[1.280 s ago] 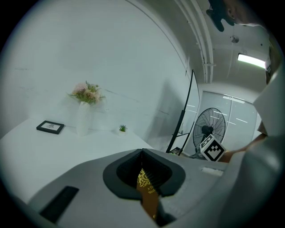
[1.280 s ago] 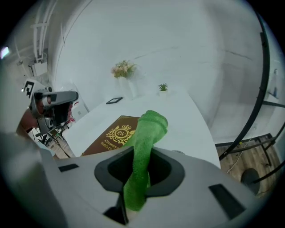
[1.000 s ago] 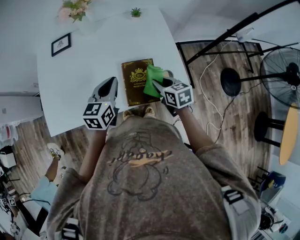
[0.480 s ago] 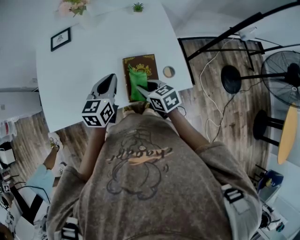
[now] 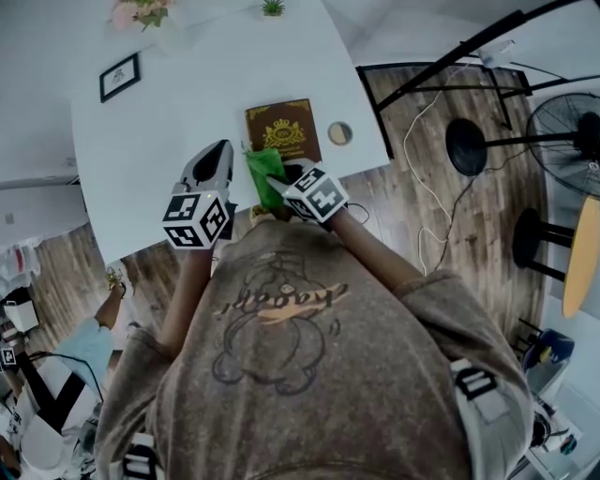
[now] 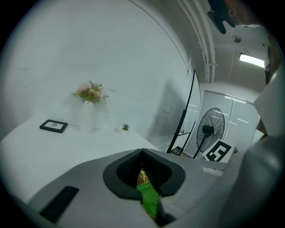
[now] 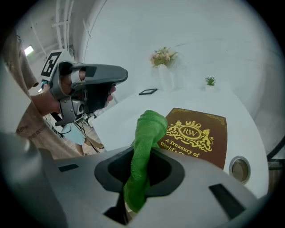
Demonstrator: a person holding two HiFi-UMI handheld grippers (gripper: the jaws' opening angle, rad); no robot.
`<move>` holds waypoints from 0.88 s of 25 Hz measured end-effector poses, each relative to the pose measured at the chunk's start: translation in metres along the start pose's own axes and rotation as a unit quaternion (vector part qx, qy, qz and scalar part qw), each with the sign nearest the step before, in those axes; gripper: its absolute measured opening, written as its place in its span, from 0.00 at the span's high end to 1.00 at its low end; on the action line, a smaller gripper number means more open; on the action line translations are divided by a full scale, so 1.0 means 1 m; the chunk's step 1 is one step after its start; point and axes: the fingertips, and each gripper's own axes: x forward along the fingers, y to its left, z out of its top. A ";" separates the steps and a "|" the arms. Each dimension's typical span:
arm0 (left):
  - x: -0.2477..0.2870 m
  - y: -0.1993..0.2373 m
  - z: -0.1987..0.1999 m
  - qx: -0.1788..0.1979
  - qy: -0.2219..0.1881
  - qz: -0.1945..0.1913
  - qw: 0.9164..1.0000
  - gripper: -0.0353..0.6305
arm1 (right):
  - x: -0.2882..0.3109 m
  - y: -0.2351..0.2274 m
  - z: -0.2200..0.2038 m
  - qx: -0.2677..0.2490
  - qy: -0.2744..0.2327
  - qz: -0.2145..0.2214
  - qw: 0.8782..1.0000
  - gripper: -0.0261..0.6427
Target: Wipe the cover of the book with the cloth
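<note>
A brown book [image 5: 282, 130] with a gold crest lies flat near the front edge of the white table [image 5: 159, 141]. My right gripper [image 5: 279, 176] is shut on a green cloth [image 5: 263, 172], which hangs at the book's near left corner. In the right gripper view the cloth [image 7: 145, 144] stands up out of the jaws, with the book's cover [image 7: 198, 136] just beyond it. My left gripper [image 5: 222, 150] is shut on nothing and hovers over bare table left of the book. Its closed jaws [image 6: 142, 152] leave a gap that shows a strip of cloth and book.
A small round disc [image 5: 340, 132] lies right of the book near the table's right edge. A picture frame [image 5: 120, 77], a vase of flowers [image 5: 142, 13] and a tiny plant [image 5: 273, 7] stand at the back. A fan [image 5: 574, 127], stands and cables occupy the floor to the right.
My right gripper has dragged the cloth from the book's right side leftward and toward me, down to its near left corner. The left gripper has barely moved.
</note>
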 end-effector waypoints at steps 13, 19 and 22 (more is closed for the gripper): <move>0.017 -0.030 -0.007 0.018 0.015 -0.040 0.999 0.94 | -0.041 -0.034 -0.026 0.033 -0.004 -0.050 0.998 0.86; 0.027 -0.044 -0.009 0.023 0.020 -0.056 0.998 0.94 | -0.067 -0.054 -0.042 0.063 -0.017 -0.078 0.995 0.86; 0.030 -0.049 -0.011 0.023 0.021 -0.062 0.998 0.94 | -0.077 -0.063 -0.049 0.071 -0.020 -0.092 0.993 0.86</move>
